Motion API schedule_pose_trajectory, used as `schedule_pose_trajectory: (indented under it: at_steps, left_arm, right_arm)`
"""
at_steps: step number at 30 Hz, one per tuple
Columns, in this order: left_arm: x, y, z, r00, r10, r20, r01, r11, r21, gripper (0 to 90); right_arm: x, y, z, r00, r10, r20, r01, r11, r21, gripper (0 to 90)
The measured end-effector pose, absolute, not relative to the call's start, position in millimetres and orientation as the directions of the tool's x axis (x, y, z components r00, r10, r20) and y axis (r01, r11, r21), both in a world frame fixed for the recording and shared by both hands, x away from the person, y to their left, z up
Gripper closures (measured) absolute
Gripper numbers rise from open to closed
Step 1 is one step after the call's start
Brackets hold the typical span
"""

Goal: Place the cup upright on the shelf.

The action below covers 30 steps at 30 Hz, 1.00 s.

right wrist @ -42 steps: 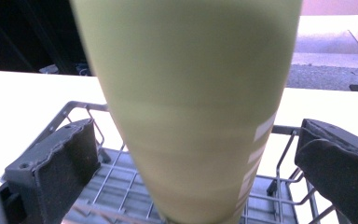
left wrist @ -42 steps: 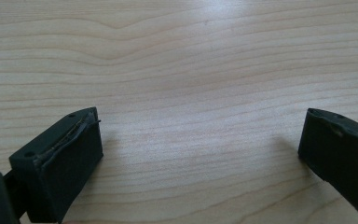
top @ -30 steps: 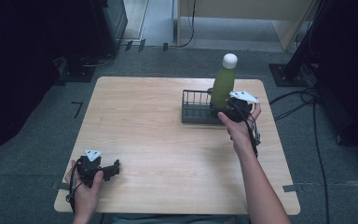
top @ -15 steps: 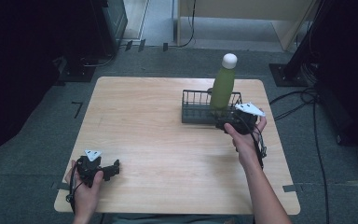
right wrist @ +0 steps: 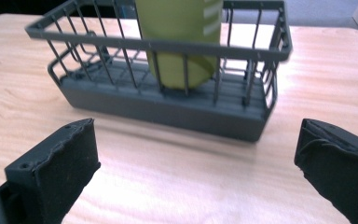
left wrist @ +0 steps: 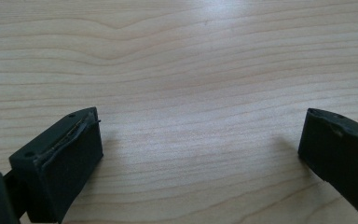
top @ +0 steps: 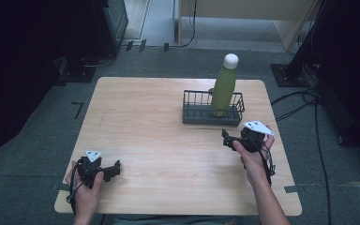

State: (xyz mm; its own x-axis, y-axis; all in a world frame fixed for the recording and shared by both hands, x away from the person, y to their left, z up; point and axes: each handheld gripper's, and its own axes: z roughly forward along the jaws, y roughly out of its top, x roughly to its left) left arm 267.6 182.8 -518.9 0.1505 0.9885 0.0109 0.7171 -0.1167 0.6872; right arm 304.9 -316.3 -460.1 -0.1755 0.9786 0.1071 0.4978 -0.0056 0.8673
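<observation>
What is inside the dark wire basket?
A green bottle with a white cap stands upright at the right end of the dark wire basket. The bottle covers the floor beneath it.

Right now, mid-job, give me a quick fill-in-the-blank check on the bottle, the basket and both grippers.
1. The green bottle stands upright inside the wire ____.
2. The bottle's cap is ____ in colour.
3. The right gripper, near the basket, has its jaws ____.
4. The left gripper holds ____ between its jaws.

Missing words: basket; white; open; nothing
</observation>
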Motion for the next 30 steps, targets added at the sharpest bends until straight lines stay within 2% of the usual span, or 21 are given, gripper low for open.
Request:
schedule_pose_trajectory:
  at_steps: [8, 17, 30]
  left_arm:
    - [268, 183, -519, 0.15, 0.989, 0.011, 0.717, -0.117, 0.688, 0.0]
    - [268, 183, -519, 0.15, 0.989, 0.011, 0.717, -0.117, 0.687, 0.0]
    - [268, 183, -519, 0.15, 0.989, 0.011, 0.717, -0.116, 0.687, 0.0]
  right_arm:
    - [284, -331, -476, -0.168, 0.981, 0.094, 0.523, 0.008, 0.852, 0.0]
    - [261, -356, -501, -0.114, 0.985, 0.127, 0.568, -0.04, 0.822, 0.0]
    - [235, -381, -520, -0.077, 0.988, 0.133, 0.62, -0.057, 0.782, 0.0]
